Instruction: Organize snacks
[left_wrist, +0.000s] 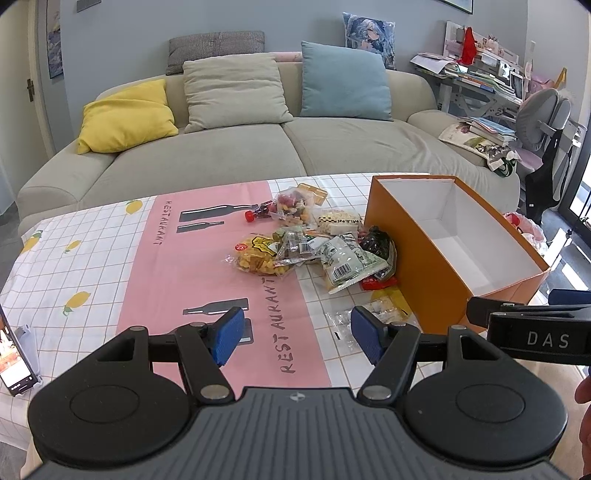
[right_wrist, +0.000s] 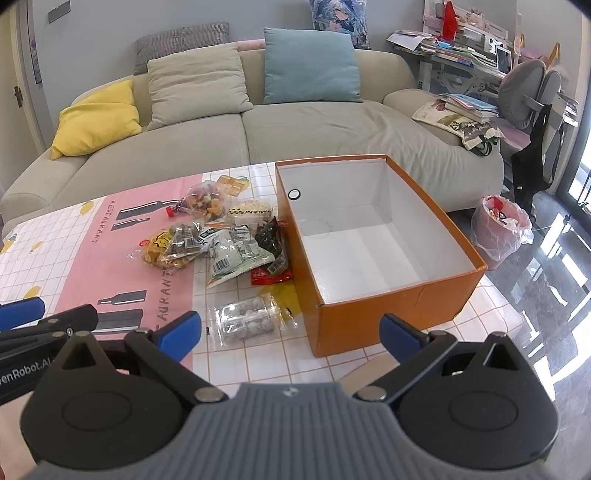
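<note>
the orange box (right_wrist: 388, 306) stands open-topped on the table's right side, its white inside bare, so there is room to come in from above. its tall left wall touches the snack pile (right_wrist: 221, 240), blocking any sideways pass between them. a clear packet of round sweets (right_wrist: 245, 321) lies just beside the box's near corner. left of the pile, the pink strip of tablecloth (left_wrist: 147, 266) lies bare. a phone (left_wrist: 14, 362) sits at the table's far left edge.
</note>
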